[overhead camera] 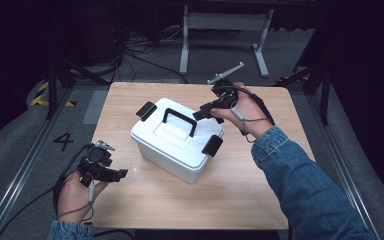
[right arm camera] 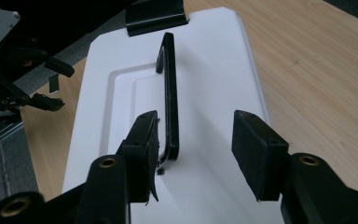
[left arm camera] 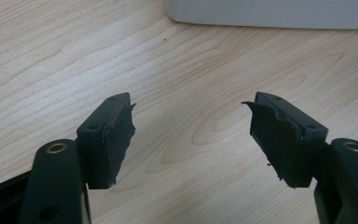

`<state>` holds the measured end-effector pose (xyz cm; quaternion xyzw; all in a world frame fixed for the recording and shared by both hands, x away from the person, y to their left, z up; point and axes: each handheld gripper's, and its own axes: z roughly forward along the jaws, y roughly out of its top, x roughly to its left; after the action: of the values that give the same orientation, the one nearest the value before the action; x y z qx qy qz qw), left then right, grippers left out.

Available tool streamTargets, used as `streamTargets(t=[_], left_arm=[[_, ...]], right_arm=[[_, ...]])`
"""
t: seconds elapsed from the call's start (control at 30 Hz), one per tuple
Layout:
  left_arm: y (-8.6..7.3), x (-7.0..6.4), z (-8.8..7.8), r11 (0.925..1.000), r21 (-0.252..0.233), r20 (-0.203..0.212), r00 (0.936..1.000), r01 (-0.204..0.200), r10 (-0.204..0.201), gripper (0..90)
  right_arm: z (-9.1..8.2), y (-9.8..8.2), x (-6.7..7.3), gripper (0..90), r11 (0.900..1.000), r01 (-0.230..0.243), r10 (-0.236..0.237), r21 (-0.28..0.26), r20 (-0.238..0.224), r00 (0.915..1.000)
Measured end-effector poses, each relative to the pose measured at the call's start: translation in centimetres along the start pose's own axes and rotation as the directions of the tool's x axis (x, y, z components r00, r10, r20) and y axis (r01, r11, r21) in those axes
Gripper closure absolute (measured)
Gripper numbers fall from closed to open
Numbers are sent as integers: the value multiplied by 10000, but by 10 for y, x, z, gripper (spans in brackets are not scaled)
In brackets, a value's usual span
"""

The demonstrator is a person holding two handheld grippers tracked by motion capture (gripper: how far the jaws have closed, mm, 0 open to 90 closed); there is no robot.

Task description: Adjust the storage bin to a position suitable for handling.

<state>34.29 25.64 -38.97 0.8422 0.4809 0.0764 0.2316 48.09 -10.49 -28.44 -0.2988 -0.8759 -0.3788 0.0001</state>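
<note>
White box mid-table, one gripper at its handle and one off to the side.

High view: the box [overhead camera: 177, 140] sits askew in the middle of the wooden table [overhead camera: 260, 200], its black handle [overhead camera: 180, 121] upright and a black latch [overhead camera: 146, 110] at each end; the right gripper [overhead camera: 203, 114], in an outstretched hand [overhead camera: 247, 111], reaches its handle end, while the left gripper [overhead camera: 121, 174] waits near the front-left edge, apart from the box, over bare wood.
Left gripper view: the jaws are spread wide over bare wood, the box wall at the top edge.
Right gripper view: the jaws gape wide above the lid [right arm camera: 205, 93], the handle's near end just beside one pad [right arm camera: 147, 149]; the far latch lies beyond.
</note>
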Motion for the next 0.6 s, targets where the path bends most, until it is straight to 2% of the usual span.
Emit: streamTargets(t=[0.27,0.43,0.6], left_arm=[[3,1,2,10000,26,4,10000,-21,21,304],[5,2,2,10000,33,55,10000,-39,39,304],[7,1,5,9999,126,75,10000,-33,32,303]], right_arm=[[28,5,10,548,9984,257,-241,503,-315,9992],[42,8,10,604,9962,419,-392,764,-359,9986],[54,10,11,676,9936,550,-488,989,-639,9968]])
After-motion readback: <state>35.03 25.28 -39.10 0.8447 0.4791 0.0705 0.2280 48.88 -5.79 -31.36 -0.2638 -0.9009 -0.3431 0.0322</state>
